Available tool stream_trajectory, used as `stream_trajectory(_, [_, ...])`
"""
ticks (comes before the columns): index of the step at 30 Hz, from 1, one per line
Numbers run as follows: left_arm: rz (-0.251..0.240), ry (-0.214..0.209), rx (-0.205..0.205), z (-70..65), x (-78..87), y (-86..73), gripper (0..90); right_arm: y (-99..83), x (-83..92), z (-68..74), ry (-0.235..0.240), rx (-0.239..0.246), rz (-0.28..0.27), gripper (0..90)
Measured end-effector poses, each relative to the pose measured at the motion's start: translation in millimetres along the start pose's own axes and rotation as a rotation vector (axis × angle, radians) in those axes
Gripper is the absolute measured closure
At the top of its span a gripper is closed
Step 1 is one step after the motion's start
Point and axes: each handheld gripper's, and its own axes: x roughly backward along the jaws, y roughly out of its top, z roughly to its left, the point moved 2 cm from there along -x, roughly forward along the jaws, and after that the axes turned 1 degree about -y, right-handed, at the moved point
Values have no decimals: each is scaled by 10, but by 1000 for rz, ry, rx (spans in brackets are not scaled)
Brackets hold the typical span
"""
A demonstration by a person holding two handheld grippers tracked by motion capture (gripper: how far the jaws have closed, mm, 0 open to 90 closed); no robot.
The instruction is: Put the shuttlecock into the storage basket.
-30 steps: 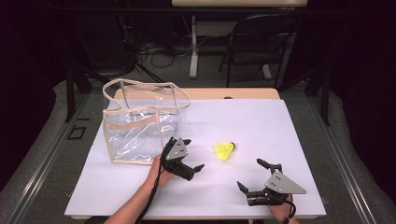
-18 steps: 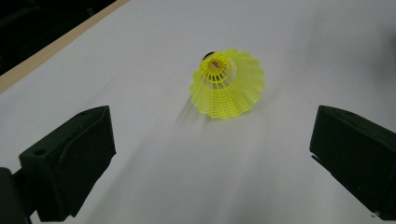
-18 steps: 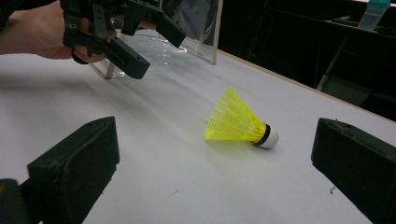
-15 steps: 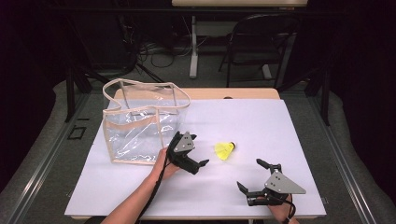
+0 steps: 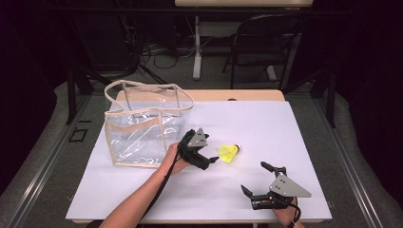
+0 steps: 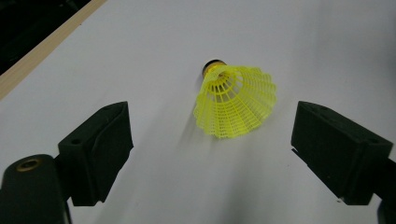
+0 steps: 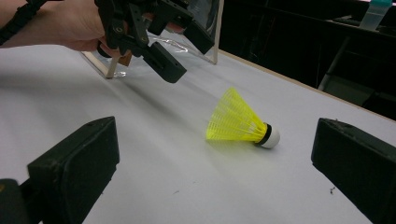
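Observation:
A yellow shuttlecock [image 5: 229,153] with a dark-ringed white cork lies on its side on the white table sheet [image 5: 266,123]. My left gripper [image 5: 209,161] hovers just left of it. In the left gripper view the shuttlecock [image 6: 236,102] lies just ahead of the left gripper [image 6: 215,154], in line with the gap between its jaws. They have just been closing a little but stand wide and touch nothing. My right gripper [image 5: 253,176] rests open near the front edge. In its own view, the right gripper [image 7: 217,163] faces the shuttlecock [image 7: 238,122] and the left gripper [image 7: 182,49] beyond.
A clear plastic tote bag [image 5: 142,128] with beige trim and handles stands upright at the left of the sheet, close behind the left hand. A wooden table edge [image 5: 247,95] runs along the back. A dark chair [image 5: 266,42] and cables sit on the floor beyond.
My left gripper has moved right, away from the bag and up to the shuttlecock. The right gripper and the shuttlecock have stayed where they were.

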Motion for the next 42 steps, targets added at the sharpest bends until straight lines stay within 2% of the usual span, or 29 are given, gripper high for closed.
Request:
stream_trajectory(16, [76,-13,-35,73,-202,133,290,-3,-1,-4,1,-3,0,5])
stream_trajectory(25, [113,-12,-54,89,-326,153,386,-2,4,-8,-1,-1,-1,5])
stream_trajectory(29, [119,-26,-42,90,-377,161,441,-2,7,-7,-2,-1,1,5])
stream_trajectory(32, [127,-38,-50,91,-411,167,506,-2,6,-9,-3,0,2,5])
stream_trajectory(37, [141,-60,-47,86,-465,151,563,-3,8,-7,-1,2,5,5])
stream_trajectory(42, [142,-61,-43,86,-498,146,604,-3,7,-8,-2,3,6,6])
